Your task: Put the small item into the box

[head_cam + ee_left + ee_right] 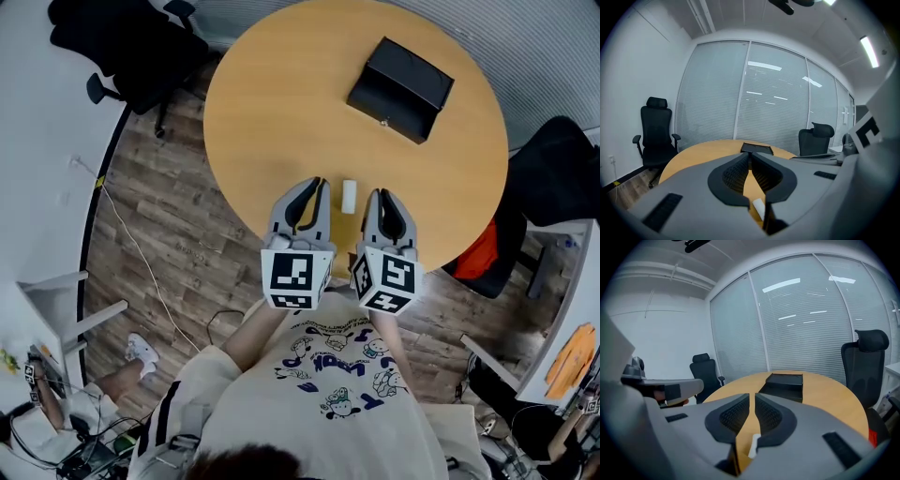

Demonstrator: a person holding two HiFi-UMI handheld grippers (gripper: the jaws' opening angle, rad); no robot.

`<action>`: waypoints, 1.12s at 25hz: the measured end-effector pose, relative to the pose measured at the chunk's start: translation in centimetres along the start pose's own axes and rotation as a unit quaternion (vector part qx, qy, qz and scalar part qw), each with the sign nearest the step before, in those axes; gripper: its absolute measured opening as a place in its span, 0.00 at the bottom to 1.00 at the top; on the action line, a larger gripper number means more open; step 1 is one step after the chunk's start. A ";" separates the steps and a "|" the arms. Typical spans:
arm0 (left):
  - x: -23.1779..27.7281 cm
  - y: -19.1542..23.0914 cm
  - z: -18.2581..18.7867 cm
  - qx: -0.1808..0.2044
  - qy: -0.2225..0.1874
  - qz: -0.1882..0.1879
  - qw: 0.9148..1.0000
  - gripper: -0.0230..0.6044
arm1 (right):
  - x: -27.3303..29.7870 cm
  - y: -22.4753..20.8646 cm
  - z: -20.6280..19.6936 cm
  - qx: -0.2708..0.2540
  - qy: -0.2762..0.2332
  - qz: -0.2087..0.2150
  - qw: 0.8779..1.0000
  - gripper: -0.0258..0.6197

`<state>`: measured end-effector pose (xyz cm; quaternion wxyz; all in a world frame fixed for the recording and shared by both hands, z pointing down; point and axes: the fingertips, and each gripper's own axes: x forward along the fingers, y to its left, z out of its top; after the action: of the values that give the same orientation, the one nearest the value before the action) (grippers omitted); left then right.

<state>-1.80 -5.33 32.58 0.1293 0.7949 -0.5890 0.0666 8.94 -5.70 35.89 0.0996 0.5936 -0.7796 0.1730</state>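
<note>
The small white item (349, 195) lies on the round wooden table (281, 103) near its front edge, between my two grippers. My left gripper (322, 183) hovers just left of it, jaws shut and empty. My right gripper (375, 195) is just right of it, also shut with nothing held. An open black box (401, 89) sits at the table's far right. In the left gripper view the item (758, 206) shows low behind the closed jaws, with the box (757, 149) beyond. In the right gripper view the item (753, 445) and the box (783, 383) appear the same way.
A black office chair (122, 47) stands off the table's far left and another (553, 178) at its right, with something orange-red (480, 258) below it. White desks (562, 309) flank the wooden floor; a cable (141, 253) runs across it. Glass walls with blinds (768, 93) lie beyond.
</note>
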 end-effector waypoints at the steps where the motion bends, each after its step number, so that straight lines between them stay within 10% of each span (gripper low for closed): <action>1: 0.4 0.2 0.0 0.000 0.003 -0.002 1.000 0.09 | 0.5 0.0 -0.1 0.000 0.004 0.001 1.000 0.11; 28: 8.7 2.8 -7.3 -0.025 0.128 -0.030 0.991 0.09 | 8.0 -1.7 -8.3 0.014 0.154 -0.001 0.988 0.20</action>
<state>-1.54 -12.02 42.16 0.2255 0.7938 -0.5449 0.1488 7.97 -10.06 46.70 0.2107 0.5617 -0.7519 0.2733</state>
